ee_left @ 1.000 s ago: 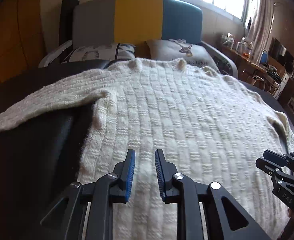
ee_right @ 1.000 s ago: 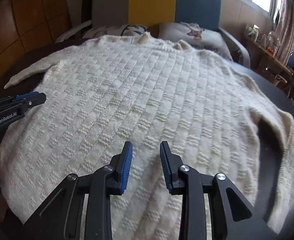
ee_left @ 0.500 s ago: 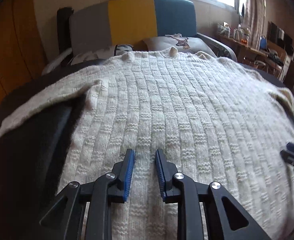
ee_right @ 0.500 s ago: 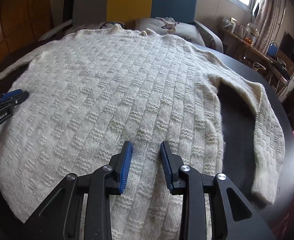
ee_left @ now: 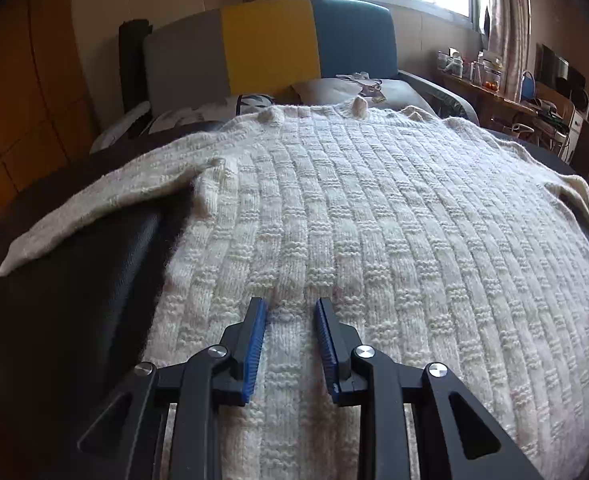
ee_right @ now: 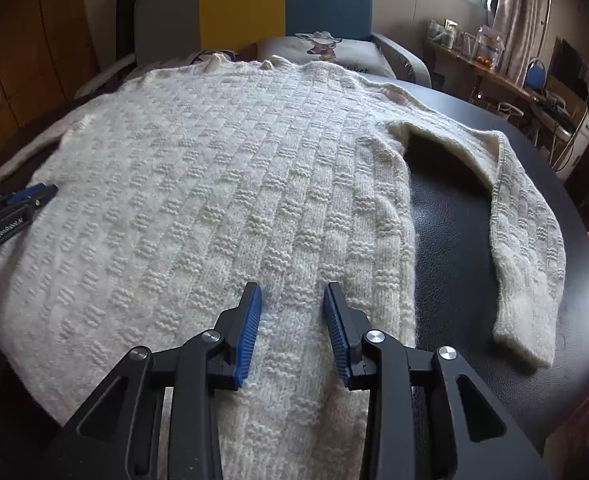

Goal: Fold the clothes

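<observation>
While sweater (ee_left: 374, 208) lies flat, L tongs (ee_left: 290, 308) & R tongs (ee_right: 292, 292) widen, knit between, ungripped.

Left tongs (ee_left: 290, 306) and right tongs (ee_right: 293, 292) both angle downward, jaws opening, nothing gripped.

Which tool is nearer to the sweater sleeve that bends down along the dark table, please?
Right. The right tool sits over the sweater's hem beside that sleeve; the left tool is across the body at the opposite side.
</observation>
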`<state>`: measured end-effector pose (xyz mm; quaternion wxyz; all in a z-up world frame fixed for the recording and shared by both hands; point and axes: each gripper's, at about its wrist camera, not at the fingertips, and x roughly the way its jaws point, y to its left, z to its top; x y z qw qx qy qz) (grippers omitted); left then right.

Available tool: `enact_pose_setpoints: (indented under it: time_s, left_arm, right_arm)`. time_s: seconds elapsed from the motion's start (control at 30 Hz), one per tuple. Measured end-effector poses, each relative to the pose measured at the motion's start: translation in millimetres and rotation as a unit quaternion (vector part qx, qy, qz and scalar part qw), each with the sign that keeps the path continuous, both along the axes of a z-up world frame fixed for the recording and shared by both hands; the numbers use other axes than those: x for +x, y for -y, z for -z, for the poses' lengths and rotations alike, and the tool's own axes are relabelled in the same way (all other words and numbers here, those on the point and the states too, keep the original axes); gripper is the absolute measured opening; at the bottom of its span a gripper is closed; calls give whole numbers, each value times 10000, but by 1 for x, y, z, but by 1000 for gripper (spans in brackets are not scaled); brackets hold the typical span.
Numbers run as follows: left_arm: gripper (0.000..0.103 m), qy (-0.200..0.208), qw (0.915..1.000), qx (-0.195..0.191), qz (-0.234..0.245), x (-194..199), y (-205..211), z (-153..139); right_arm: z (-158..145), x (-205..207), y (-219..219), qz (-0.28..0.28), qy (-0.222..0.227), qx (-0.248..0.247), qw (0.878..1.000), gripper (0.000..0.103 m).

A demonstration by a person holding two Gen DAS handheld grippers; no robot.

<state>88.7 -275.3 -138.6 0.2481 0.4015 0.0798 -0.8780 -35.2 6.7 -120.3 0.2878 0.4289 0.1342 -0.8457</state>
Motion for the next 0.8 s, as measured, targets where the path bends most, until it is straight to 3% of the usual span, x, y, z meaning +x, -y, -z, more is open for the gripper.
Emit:
enact_pose_setpoints:
  time_s: [0.13, 0.23, 0.47, 0.57, 0.63, 0.8]
  left_arm:
    - [26, 63, 9999, 43, -144, 9, 4, -4]
    - [26, 76, 9989, 343, -297, 12, 6, -6]
    - [26, 242, 9983, 527, 33, -1, -8, -12]
    - [26, 167, 9973, 589, 395, -17, -25, -20]
    - [26, 57, 9933, 727, 901, -35, -45, -29]
    - [26, -88, 9737, 1059, 2017, -82, -102, -37]
  right_arm:
    - [-14, 5, -29, 160, -34, -223, 9996, 36]
    - [-18, 6, -59, 411, -124, -140, 9990, 36]
    - [-19, 7, -129, 742, -729, 830, 9911, 45]
    - [-24, 6, -153, 829, -776, 874, 9897, 45]
    - [-29, 6, -158, 801, -912, 896, 9886, 45]
    - [-29, 6, -142, 237, -1471, 1305, 9802, 55]
